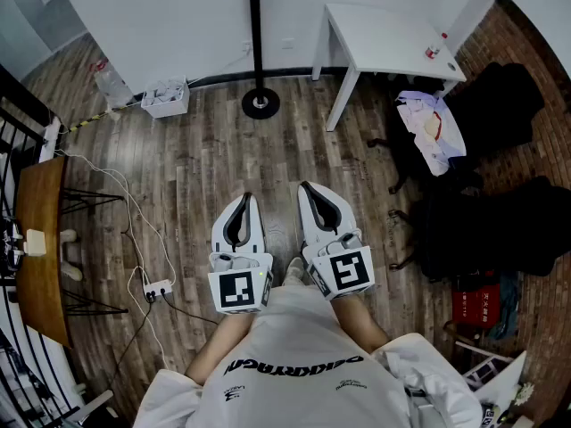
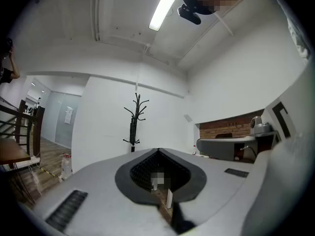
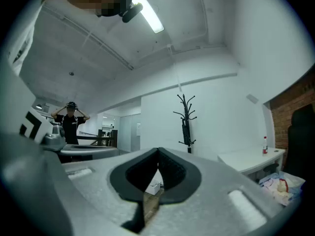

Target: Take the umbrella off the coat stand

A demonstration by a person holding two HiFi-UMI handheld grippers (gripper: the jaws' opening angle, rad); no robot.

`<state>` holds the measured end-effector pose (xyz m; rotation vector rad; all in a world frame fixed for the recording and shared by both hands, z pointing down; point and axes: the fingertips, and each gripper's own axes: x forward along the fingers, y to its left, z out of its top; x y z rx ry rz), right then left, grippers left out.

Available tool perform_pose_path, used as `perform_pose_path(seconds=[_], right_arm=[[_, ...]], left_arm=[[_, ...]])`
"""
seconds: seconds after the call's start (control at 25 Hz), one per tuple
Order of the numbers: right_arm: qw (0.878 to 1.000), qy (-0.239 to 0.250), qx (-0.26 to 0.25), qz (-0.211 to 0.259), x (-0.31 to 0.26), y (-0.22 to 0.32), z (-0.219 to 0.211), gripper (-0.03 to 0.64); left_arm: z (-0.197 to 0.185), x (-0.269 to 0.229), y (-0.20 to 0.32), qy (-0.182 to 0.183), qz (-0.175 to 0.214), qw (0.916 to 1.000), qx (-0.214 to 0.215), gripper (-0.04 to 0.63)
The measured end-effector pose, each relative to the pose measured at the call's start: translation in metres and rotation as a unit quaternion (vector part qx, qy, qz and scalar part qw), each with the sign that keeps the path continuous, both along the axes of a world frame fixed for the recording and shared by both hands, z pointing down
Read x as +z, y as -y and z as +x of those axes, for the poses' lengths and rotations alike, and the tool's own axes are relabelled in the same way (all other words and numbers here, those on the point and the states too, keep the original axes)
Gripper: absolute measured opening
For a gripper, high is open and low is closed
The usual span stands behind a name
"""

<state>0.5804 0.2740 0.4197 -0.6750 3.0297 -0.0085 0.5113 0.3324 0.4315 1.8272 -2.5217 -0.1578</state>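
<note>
The black coat stand (image 1: 257,43) rises by the white far wall, its round base (image 1: 260,105) on the wood floor. A dark folded umbrella (image 3: 185,131) hangs along its pole below the hooks, and the umbrella (image 2: 132,129) shows in the left gripper view too. Both grippers are held level in front of the person's waist, far short of the stand and pointing towards it. The jaws of my left gripper (image 1: 243,199) meet at the tips with nothing between them. My right gripper (image 1: 306,188) is shut and empty as well.
A white table (image 1: 393,38) with a small bottle (image 1: 434,47) stands right of the stand. Dark bags and chairs (image 1: 486,226) crowd the right side. A white basket (image 1: 166,96), a wooden table (image 1: 40,239) and a power strip (image 1: 158,288) with cables lie left. A person (image 3: 71,124) stands far off.
</note>
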Motion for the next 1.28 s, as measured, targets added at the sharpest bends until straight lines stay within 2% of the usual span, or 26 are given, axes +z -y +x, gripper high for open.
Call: perform_pose_path(seconds=[0.44, 0.64, 0.76, 1.0, 1.28], right_arm=[[1.0, 0.013, -0.019, 0.003, 0.008, 0.046, 0.018, -0.008], [1.0, 0.005, -0.027, -0.009, 0.022, 0.058, 0.001, -0.008], [0.999, 0.0, -0.03, -0.013, 0.027, 0.065, -0.015, -0.008], [0.999, -0.01, -0.033, -0.003, 0.033, 0.079, -0.08, -0.008], [1.0, 0.008, -0.008, -0.01, 0.024, 0.113, -0.207, -0.008]], left_arm=[[0.022, 0.011, 0.045, 0.006, -0.021, 0.9992, -0.033, -0.003], [0.005, 0.03, 0.051, -0.005, -0.043, 0.9979, -0.048, -0.003], [-0.01, 0.039, 0.056, -0.008, -0.042, 0.9979, -0.049, -0.003], [-0.07, 0.038, 0.077, -0.019, -0.034, 0.9982, -0.046, -0.003], [-0.194, 0.028, 0.113, -0.017, -0.013, 0.9996, -0.016, -0.003]])
